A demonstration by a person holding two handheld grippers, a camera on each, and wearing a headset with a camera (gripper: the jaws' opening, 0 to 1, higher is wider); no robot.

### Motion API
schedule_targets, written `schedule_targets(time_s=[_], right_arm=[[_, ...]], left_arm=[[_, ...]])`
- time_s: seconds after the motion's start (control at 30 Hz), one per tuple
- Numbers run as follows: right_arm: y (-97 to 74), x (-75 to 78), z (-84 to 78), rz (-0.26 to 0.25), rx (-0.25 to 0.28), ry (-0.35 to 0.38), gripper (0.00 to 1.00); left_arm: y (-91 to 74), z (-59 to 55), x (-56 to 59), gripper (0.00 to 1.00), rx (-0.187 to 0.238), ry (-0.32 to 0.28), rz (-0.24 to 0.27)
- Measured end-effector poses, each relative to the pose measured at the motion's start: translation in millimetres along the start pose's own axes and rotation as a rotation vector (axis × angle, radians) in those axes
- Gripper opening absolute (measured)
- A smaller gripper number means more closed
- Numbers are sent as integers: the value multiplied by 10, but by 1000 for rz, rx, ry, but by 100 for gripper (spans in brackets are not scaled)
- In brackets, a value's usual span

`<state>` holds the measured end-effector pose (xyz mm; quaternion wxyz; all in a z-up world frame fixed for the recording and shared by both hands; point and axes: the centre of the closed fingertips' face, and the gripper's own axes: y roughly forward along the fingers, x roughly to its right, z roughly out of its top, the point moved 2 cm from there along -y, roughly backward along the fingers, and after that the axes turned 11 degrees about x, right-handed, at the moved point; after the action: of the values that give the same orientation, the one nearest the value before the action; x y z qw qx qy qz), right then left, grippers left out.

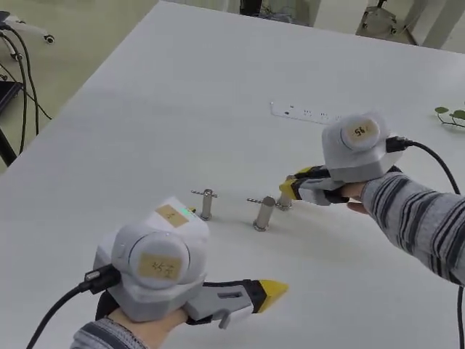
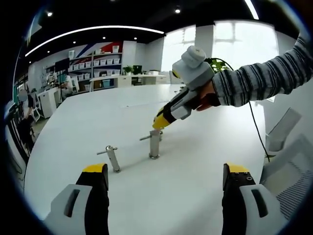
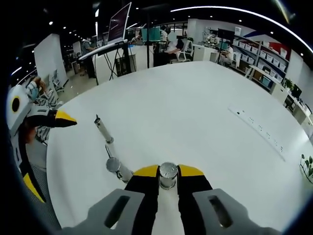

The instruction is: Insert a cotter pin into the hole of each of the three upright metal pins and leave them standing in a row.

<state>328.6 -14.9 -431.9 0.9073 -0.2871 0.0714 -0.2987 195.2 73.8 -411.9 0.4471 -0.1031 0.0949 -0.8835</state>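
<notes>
Three upright metal pins stand in a row on the white table [image 1: 182,94]. The left pin [image 1: 207,204] and the middle pin [image 1: 264,215] each carry a thin cotter pin through the top. My right gripper [image 1: 288,191] is shut on the third pin [image 3: 168,175], whose round top shows between the yellow jaws; the middle pin [image 3: 117,168] and the far pin [image 3: 103,129] stand to its left. My left gripper [image 2: 166,171] is open and holds nothing. It hovers near the table's front edge, short of the left pin [image 2: 113,159] and the middle pin [image 2: 154,144].
A white power strip [image 1: 305,113] lies on the table behind the pins. Green leaves [image 1: 452,115] sit at the right edge. Cables [image 1: 25,80] hang off the table's left side over the floor. Shelves and desks fill the far room.
</notes>
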Motion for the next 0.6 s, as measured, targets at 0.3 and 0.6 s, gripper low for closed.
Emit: schedule_targets(time_s=[0.3,0.6], right_arm=[[-215,-13,-151,-14,-11,28,9],[-354,-182,-242,10,-17,13,9]], left_arm=[[0,8,7,96,2,8,-1],[-3,24,18,96,9,10,-5]])
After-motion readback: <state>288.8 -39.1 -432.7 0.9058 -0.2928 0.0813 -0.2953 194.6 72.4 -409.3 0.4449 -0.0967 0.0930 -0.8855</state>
